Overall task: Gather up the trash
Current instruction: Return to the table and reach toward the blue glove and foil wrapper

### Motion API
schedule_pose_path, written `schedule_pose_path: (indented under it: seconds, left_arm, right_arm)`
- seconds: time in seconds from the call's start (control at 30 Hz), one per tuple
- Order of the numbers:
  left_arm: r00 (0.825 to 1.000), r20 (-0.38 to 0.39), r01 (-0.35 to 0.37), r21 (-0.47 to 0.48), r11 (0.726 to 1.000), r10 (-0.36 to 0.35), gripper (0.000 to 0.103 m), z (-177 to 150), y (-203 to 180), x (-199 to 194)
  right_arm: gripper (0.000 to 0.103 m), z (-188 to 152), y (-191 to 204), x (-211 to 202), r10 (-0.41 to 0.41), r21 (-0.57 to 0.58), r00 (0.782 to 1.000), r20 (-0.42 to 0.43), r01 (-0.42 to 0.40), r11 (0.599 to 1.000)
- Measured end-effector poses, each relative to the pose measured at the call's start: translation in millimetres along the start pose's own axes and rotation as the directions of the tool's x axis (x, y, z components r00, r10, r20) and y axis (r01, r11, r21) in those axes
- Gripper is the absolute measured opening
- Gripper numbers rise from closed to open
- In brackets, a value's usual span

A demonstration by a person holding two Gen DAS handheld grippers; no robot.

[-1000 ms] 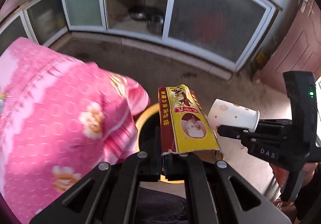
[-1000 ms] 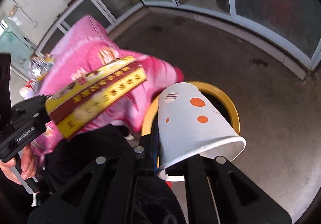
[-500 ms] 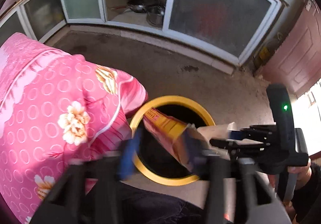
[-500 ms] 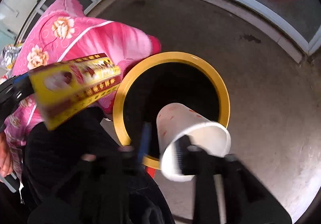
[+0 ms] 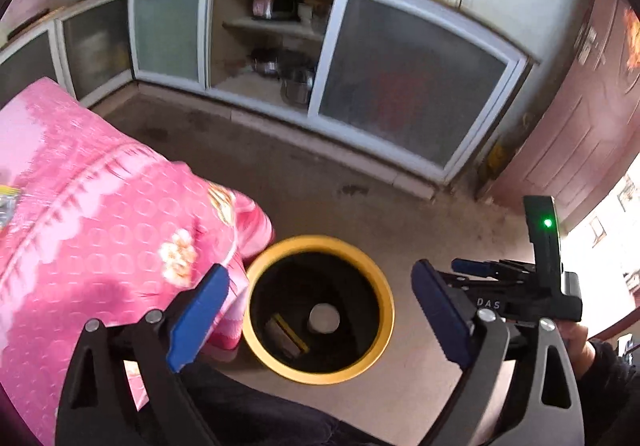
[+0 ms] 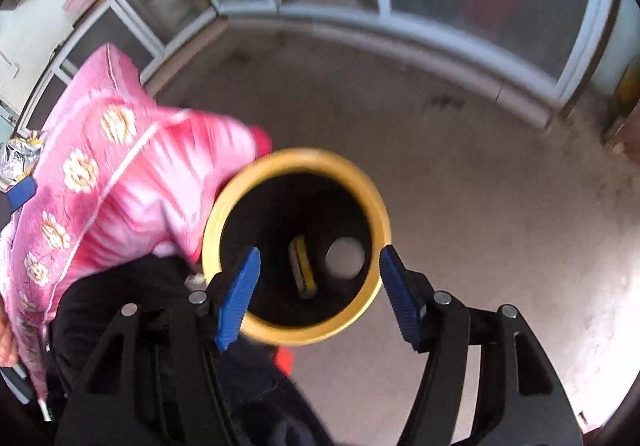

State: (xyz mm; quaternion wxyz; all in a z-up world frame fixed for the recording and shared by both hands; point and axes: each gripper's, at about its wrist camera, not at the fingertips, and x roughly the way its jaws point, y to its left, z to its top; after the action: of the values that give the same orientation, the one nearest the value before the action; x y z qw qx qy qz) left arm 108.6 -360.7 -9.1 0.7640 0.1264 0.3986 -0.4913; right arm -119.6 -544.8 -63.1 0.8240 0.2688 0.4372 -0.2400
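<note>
Your left claw (image 5: 320, 310) hangs spread wide above the bin (image 5: 382, 310), which stands on the floor (image 5: 320, 186). The box (image 5: 286, 334) and cup (image 5: 324, 319) lie inside it, box left of cup. Your right claw (image 6: 318, 292) also hangs above the bin. The cloth-covered table (image 5: 100, 214) lies left of both claws; the cabinets (image 5: 408, 86) stand ahead.

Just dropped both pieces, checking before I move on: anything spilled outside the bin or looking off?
Nothing stands out. The yellow box and paper cup both lie inside the yellow-rimmed bin, which stands upright. Left gripper and right gripper are open, empty.
</note>
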Motion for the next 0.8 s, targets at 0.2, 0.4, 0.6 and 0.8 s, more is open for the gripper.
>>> schedule_pose_path:
  seconds: [0.2,0.4,0.6,0.8]
  left_arm:
    - [0.972,0.214,-0.094,-0.030,0.995,0.098,0.095,-15,29,-95]
    - [0.895,0.284,-0.313,-0.146,0.938,0.343,0.095,-53,79,-178]
    - [0.724,0.215,-0.560,-0.371,0.741,0.655,0.095,-104,159,-258]
    - [0.451,0.011,-0.778,-0.486,0.399,0.892,0.095,-148,244,-315]
  right_arm:
    - [0.060,24,34,-53,0.078,-0.102,0.973,0.216,-0.057,0.993]
    - [0.060,45,119,-78,0.247,-0.303,0.929,0.274,-0.160,0.939]
    - [0.060,57,230,-66,0.405,-0.479,0.891,0.206,-0.269,0.836]
    - [0.068,59,332,-42,0.476,-0.596,0.872,0.112,-0.324,0.734]
